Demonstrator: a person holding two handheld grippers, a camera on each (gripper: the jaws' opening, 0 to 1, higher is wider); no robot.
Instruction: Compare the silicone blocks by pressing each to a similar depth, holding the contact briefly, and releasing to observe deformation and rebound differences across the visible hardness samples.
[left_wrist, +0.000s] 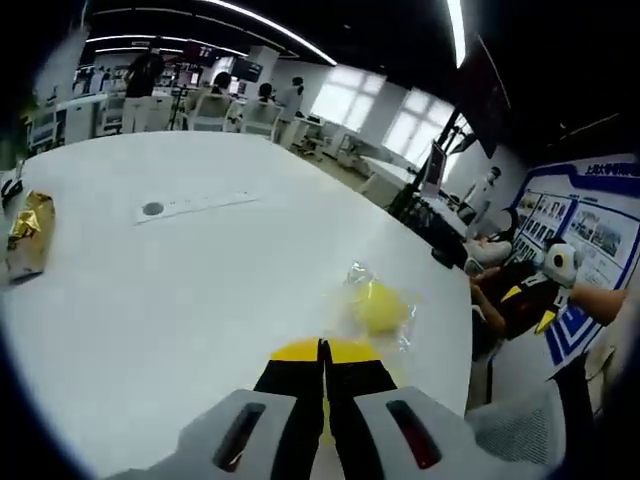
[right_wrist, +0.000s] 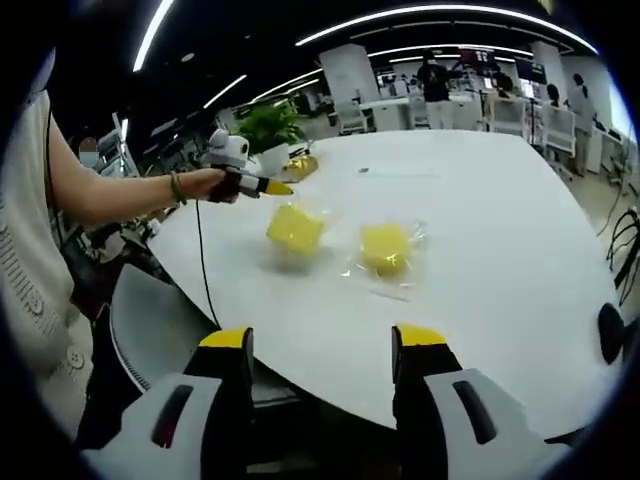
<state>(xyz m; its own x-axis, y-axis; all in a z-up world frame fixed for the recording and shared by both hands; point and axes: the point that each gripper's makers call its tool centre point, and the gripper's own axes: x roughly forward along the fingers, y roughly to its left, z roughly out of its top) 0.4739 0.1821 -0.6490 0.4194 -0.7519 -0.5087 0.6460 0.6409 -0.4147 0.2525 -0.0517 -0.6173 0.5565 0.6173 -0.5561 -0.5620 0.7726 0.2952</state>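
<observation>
Left tool (left_wrist: 322, 352): jaws clenched together, empty, above the white worktop (left_wrist: 200, 290). Right tool (right_wrist: 322, 345): jaws released, wide apart, empty. Two yellow silicone blocks in clear wrap, left block (right_wrist: 295, 230) and right block (right_wrist: 386, 247), rest side by side on the worktop.

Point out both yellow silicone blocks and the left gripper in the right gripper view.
Left yellow block (right_wrist: 295, 229): right gripper view, middle of its top face.
Right yellow block (right_wrist: 386, 247): right gripper view, centre of the block inside its clear wrap.
Left gripper (right_wrist: 277, 187): right gripper view, at its yellow fingertips.
</observation>
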